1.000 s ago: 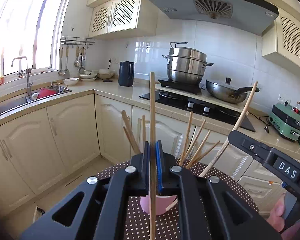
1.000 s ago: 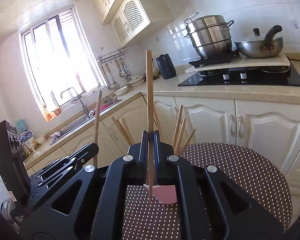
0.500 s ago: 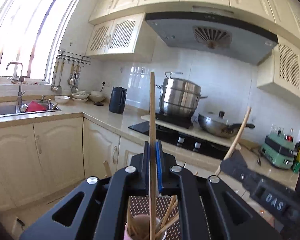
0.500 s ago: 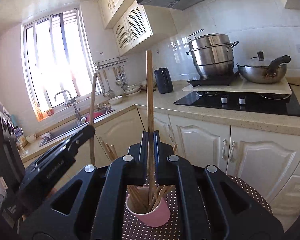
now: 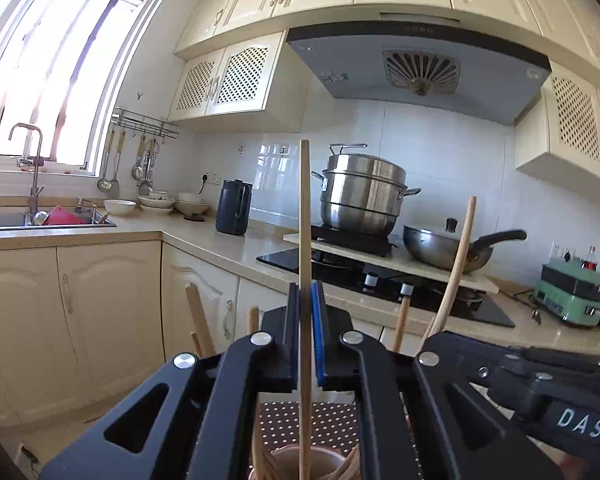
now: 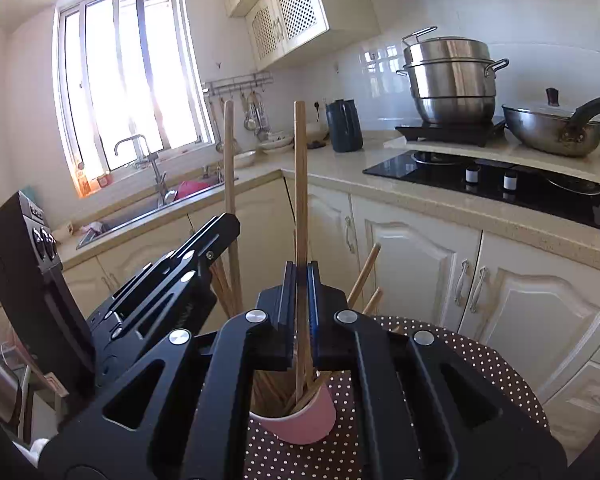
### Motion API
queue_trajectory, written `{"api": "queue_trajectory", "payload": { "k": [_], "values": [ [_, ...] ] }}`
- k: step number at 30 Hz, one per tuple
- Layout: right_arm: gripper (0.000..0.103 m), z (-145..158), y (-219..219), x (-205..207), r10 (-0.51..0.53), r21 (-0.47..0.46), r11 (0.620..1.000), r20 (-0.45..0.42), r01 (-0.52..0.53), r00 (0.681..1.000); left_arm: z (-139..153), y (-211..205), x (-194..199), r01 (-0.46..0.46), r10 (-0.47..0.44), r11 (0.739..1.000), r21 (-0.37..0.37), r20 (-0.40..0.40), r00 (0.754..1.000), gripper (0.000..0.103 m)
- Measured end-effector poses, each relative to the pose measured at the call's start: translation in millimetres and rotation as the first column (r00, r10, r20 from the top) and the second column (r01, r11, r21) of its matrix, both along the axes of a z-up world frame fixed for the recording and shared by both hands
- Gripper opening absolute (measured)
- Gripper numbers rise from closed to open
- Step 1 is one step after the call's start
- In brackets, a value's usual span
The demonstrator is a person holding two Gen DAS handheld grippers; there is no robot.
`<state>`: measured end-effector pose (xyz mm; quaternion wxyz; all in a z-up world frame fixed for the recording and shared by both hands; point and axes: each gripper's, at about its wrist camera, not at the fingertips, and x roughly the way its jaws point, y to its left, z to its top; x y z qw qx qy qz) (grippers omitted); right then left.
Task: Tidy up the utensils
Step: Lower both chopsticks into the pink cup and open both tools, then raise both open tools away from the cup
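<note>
Jaws, both grippers: clamped, each on one upright wooden chopstick. Left gripper: holds chopstick, lower end down in the pink cup (cup largely hidden behind the gripper body). Right gripper: holds second chopstick, tip inside the same cup, among other chopsticks leaning there. Cup stands on a brown polka-dot table. Grippers sit side by side. Background: steel steamer pot, wok, sink

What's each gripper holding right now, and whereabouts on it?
Left gripper: one chopstick, pinched low on its shaft. Right gripper: another chopstick, also low, its tip in the pink cup.
</note>
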<state>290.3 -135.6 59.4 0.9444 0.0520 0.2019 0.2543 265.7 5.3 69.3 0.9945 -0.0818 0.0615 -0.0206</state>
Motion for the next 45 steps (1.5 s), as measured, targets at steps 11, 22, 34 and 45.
{"api": "queue_trajectory", "payload": {
  "k": [11, 22, 34, 45],
  "values": [
    [0.007, -21, -2, -9, 0.009, -0.019, 1.0, -0.062, -0.01, 0.998, -29, 1, -16, -0.016, 0.018, 0.994, 0.106, -0.019, 1.0, 0.008],
    [0.011, -29, -20, -28, -0.062, 0.017, 0.998, -0.18, 0.066, 0.982, -22, 11, -55, -0.008, 0.014, 0.991, 0.131, -0.05, 0.999, 0.028],
    [0.077, -17, -26, -120, -0.216, -0.006, 0.976, -0.081, 0.216, 0.973, -3, 7, -133, -0.004, 0.008, 0.991, 0.132, -0.031, 0.999, 0.052],
    [0.092, -49, -24, -204, -0.34, -0.021, 0.94, 0.015, 0.341, 0.94, -24, 2, -203, 0.022, -0.016, 0.99, 0.138, -0.048, 0.999, 0.067]
  ]
}}
